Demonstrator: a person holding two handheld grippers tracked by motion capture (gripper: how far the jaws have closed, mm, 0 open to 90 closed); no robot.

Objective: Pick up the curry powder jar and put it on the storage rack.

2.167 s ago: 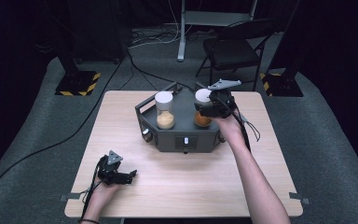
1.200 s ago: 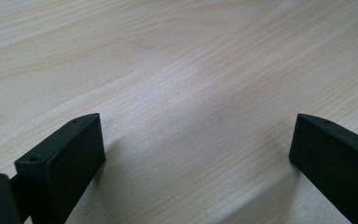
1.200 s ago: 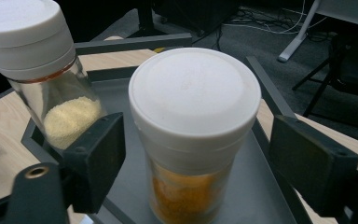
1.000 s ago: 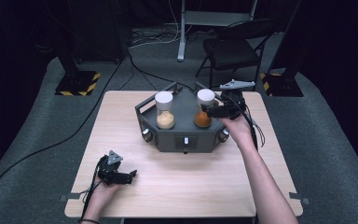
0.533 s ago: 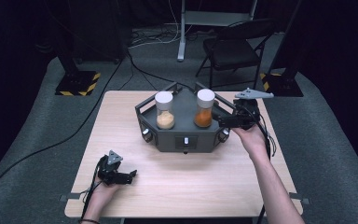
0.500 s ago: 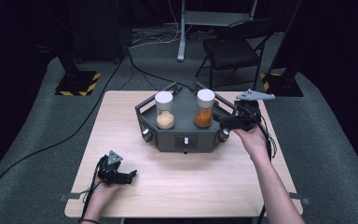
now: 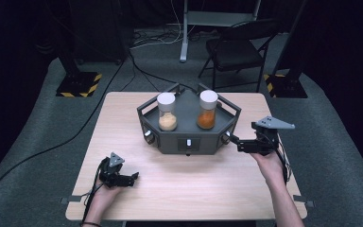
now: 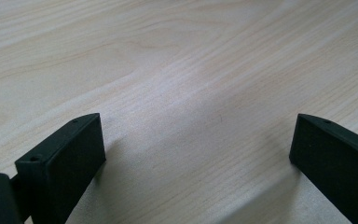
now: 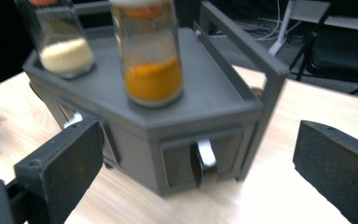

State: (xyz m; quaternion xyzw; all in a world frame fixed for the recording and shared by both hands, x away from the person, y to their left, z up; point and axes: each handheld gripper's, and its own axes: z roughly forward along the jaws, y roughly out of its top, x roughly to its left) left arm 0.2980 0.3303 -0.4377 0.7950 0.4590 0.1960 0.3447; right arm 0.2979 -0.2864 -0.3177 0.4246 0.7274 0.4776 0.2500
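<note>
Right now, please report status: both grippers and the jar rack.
Right gripper open, empty, at rack's right drawer knob. Left gripper open, idle on table. Both jars upright. Nothing blocking.

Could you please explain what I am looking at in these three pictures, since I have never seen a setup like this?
A person at a wooden table holds a hand-held two-jaw tool in each hand. The high view looks down from above; the other two pictures come from cameras riding on the tools. The left gripper rests open on bare wood. The right gripper, open and holding nothing, points at a drawer knob of a dark six-sided stand. On the stand are a jar of pale powder and a jar of orange powder.
</note>
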